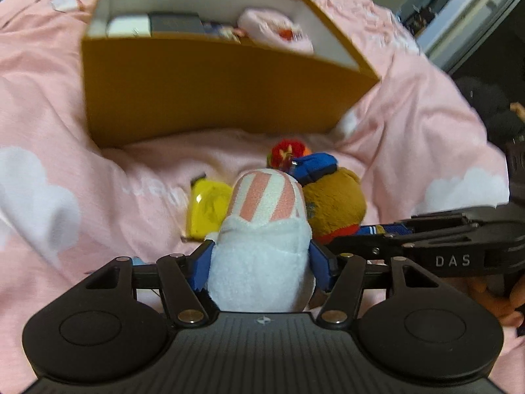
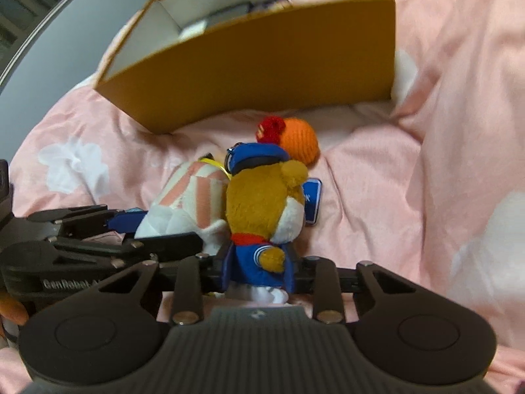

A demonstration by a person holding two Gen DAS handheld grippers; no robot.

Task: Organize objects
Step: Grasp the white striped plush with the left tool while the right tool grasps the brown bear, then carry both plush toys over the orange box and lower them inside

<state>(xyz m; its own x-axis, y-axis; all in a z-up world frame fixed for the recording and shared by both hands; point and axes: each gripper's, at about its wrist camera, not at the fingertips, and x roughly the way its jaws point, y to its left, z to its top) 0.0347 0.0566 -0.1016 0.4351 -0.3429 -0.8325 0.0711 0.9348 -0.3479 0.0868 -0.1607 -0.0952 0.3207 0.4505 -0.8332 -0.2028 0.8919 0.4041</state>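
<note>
A white plush with pink stripes (image 1: 262,229) lies on the pink bedding, and my left gripper (image 1: 261,269) is shut on its white body, a blue pad against each side. Beside it a brown bear plush (image 2: 259,197) in a blue cap and jacket sits between the blue pads of my right gripper (image 2: 259,275), which is shut on its jacketed body. The right gripper (image 1: 393,239) reaches in from the right edge of the left wrist view, next to the bear (image 1: 334,203). The left gripper (image 2: 147,229) and striped plush (image 2: 183,197) show at the left of the right wrist view.
An open yellow-brown cardboard box (image 1: 213,88) stands just beyond the toys, holding a pink pouch (image 1: 275,29) and small boxes. An orange and red knitted ball (image 2: 300,144), a blue tag (image 2: 311,202) and a yellow item (image 1: 206,210) lie on the bedding (image 2: 459,131).
</note>
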